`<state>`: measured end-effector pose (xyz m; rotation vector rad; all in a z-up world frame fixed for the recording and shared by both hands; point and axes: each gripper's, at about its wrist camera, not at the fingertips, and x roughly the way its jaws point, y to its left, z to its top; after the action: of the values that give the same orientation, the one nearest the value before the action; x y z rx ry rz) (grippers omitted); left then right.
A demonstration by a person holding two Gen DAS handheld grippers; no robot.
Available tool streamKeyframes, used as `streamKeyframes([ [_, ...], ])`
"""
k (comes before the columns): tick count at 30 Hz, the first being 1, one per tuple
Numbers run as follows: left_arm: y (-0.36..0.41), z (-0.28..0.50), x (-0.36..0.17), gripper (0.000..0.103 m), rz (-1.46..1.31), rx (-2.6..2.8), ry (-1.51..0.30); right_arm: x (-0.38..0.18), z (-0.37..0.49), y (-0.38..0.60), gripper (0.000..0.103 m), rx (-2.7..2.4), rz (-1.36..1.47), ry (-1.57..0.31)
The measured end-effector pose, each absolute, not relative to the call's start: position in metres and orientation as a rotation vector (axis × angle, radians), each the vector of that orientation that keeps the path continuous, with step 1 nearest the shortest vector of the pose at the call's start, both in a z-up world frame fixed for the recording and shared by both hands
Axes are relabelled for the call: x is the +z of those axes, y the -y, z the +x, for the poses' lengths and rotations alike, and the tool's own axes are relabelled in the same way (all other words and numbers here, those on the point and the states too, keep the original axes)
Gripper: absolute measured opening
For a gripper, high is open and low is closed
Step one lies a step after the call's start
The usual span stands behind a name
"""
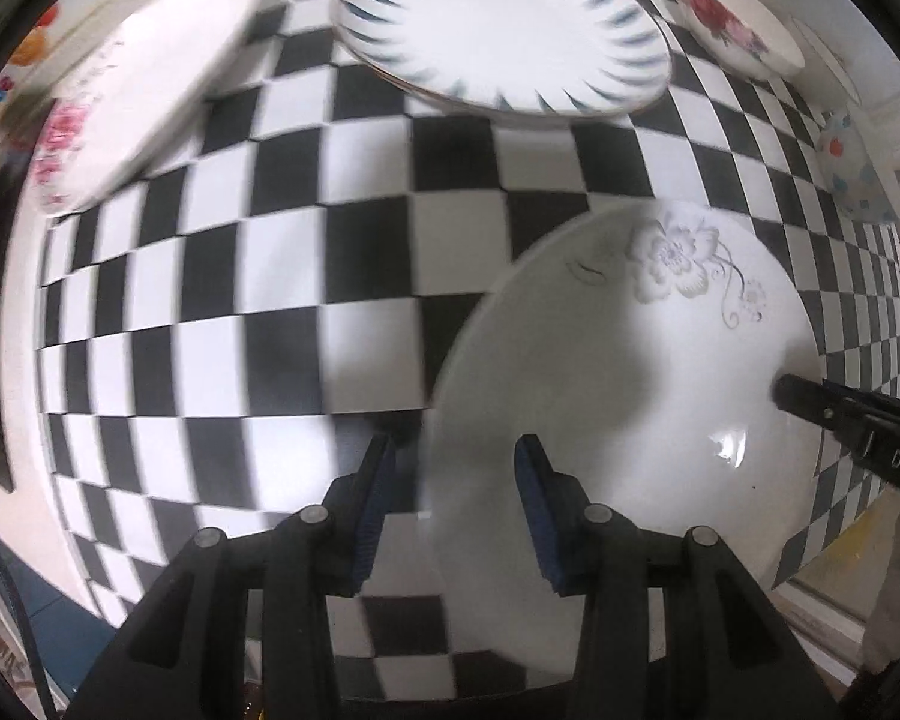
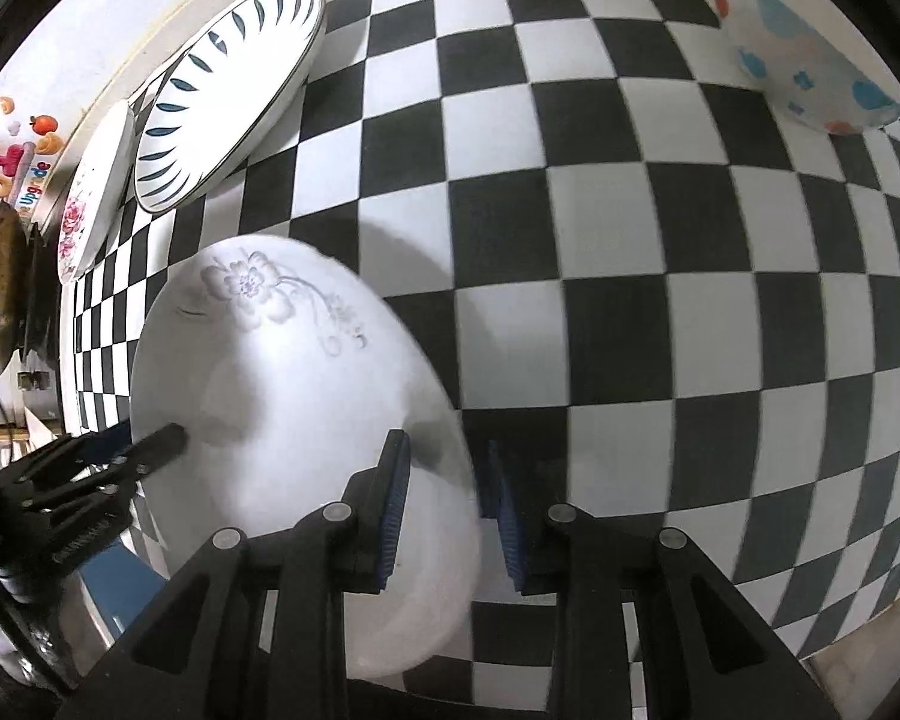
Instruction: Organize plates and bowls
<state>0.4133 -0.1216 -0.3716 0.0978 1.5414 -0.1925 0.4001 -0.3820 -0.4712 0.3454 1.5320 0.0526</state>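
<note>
A white deep plate with a grey flower print [image 1: 660, 372] [image 2: 282, 396] hangs just above the checkered cloth, held from both sides. My left gripper [image 1: 456, 450] straddles the plate's left rim, one blue pad inside the plate and one outside. It is shut on that rim. On the opposite rim my right gripper [image 2: 447, 450] is shut the same way. Its black finger [image 1: 792, 396] shows at the right in the left wrist view. The left gripper's finger [image 2: 162, 441] shows at the left in the right wrist view.
On the checkered tablecloth [image 1: 342, 276] lie a blue-striped plate [image 1: 504, 30] [image 2: 228, 96] and a pink-rose plate [image 1: 138, 102] [image 2: 93, 192]. A red-rose bowl [image 1: 738, 18] and a bowl with blue and orange patterns [image 1: 858, 174] [image 2: 810, 42] stand at the far right. The table edge runs close behind the held plate.
</note>
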Motion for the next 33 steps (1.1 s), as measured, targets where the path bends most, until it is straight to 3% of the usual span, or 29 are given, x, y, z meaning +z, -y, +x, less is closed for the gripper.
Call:
streamKeyframes([
  [7,0.054,0.418,-0.310,0.042,-0.026,-0.117,-1.429,-0.435,0.404,0.405,0.030,0.045,0.381,-1.523],
  [10,0.014,0.447,-0.301,0.043,-0.109,-0.096,-1.395,-0.409,0.424,0.392,0.044,0.080,0.373,-1.488],
  [14,-0.042,0.499,-0.307,0.045,-0.158,-0.041,-1.364,-0.373,0.468,0.358,0.083,0.198,0.500,-1.337],
  [20,-0.116,0.564,-0.343,0.045,-0.269,0.041,-1.400,-0.372,0.572,0.258,0.083,0.310,0.449,-1.296],
  [31,-0.160,0.641,-0.410,0.045,-0.347,0.028,-1.505,-0.440,0.711,0.120,0.077,0.407,0.172,-1.492],
  [33,-0.155,0.644,-0.408,0.044,-0.314,0.014,-1.491,-0.456,0.718,0.112,0.066,0.415,0.161,-1.532],
])
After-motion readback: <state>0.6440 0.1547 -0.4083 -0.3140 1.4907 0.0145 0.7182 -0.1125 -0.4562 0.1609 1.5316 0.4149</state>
